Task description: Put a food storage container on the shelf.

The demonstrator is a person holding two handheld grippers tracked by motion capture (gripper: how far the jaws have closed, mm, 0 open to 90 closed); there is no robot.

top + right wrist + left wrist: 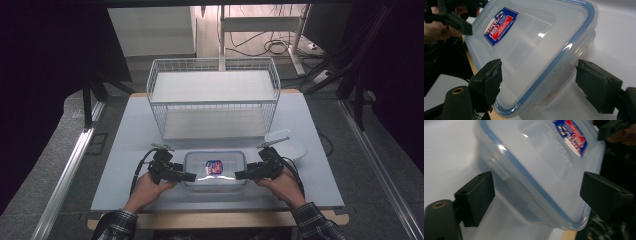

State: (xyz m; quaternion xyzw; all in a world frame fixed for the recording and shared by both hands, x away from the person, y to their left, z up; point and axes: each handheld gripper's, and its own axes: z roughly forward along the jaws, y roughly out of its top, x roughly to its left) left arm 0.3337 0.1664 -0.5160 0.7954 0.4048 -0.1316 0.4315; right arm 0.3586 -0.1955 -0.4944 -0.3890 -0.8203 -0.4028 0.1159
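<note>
Both grippers are spread and not pinching anything. Left gripper (189, 177) sits lower left of centre in the high view, its tip at the left end of the box (215, 169); right gripper (241, 175) mirrors it at the right end. That lidded box, red-and-blue sticker (214, 167) on top, sits low centre on the table (125, 150), in front of the wire rack (214, 95).

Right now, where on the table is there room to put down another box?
The table is bare left of the wire rack, up to its left edge. The near strip is crowded: the clear lidded box sits between both grippers, and a white lid fills the right side near the rack.
</note>
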